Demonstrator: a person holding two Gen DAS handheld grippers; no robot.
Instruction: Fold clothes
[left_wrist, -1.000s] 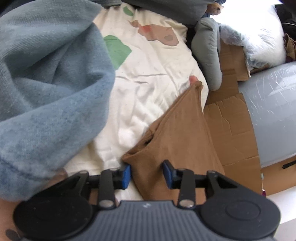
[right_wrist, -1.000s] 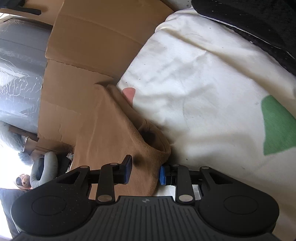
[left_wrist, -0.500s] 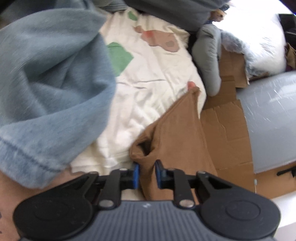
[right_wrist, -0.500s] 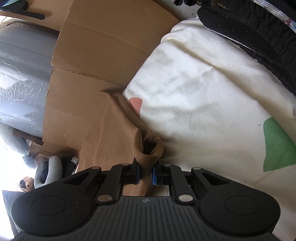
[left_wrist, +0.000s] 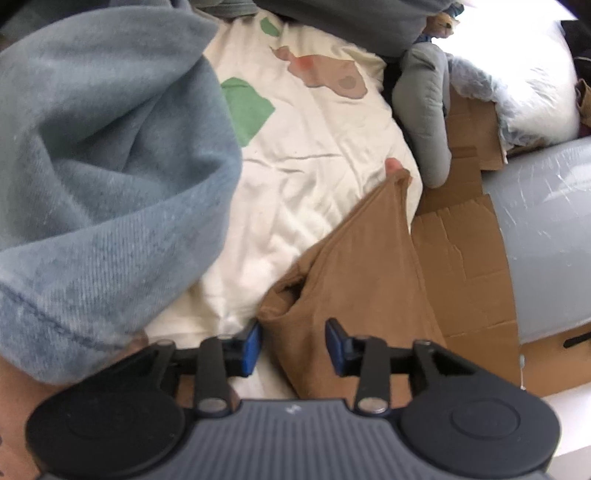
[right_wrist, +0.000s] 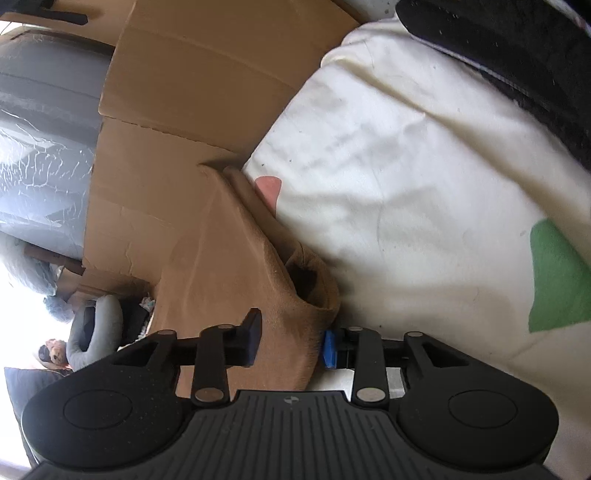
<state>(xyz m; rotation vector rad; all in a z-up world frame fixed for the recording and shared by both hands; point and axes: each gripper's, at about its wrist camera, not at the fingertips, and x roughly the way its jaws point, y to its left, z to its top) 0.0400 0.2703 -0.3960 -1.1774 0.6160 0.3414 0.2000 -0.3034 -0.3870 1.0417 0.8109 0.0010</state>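
Note:
A brown garment (left_wrist: 362, 266) hangs over the edge of a white patterned bed cover (left_wrist: 314, 155). My left gripper (left_wrist: 293, 345) is open, with the garment's near corner lying between its blue pads. In the right wrist view the same brown garment (right_wrist: 236, 266) drapes down the bed's side, and my right gripper (right_wrist: 291, 341) is open around its other corner. A blue denim garment (left_wrist: 92, 147) fills the left of the left wrist view.
Flattened cardboard (left_wrist: 465, 266) lies beside the bed, next to a grey plastic-wrapped bulk (left_wrist: 546, 229). A grey cushion (left_wrist: 424, 110) and a white pillow (left_wrist: 517, 74) sit beyond. A dark garment (right_wrist: 517, 66) lies on the bed at the far right.
Both grippers were shut on the brown garment's corners half a second ago. Both have now opened, and the garment still lies between their pads.

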